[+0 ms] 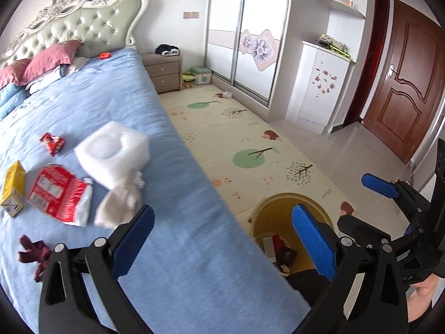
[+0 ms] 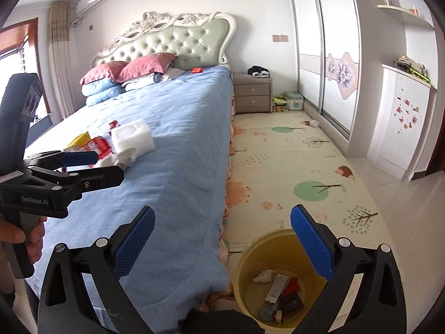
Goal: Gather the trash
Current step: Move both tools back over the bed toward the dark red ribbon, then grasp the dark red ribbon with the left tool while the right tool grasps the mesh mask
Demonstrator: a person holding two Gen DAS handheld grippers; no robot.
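Observation:
Trash lies on the blue bed [image 1: 167,153]: a white foam block [image 1: 111,150], a crumpled white tissue [image 1: 119,203], a red and white wrapper [image 1: 58,192], a yellow carton [image 1: 12,186], a small red packet [image 1: 51,143] and a dark red scrap [image 1: 33,253]. My left gripper [image 1: 222,239] is open and empty, above the bed's edge near the tissue. A yellow bin [image 2: 281,278] with several scraps inside stands on the floor beside the bed. My right gripper [image 2: 222,239] is open and empty, above the bin.
A play mat [image 2: 292,167] covers the floor between the bed and a white sliding wardrobe [image 2: 328,55]. A grey nightstand [image 2: 252,93] stands by the headboard. Pillows [image 2: 125,72] lie at the bed's head. A brown door [image 1: 400,83] is at the right.

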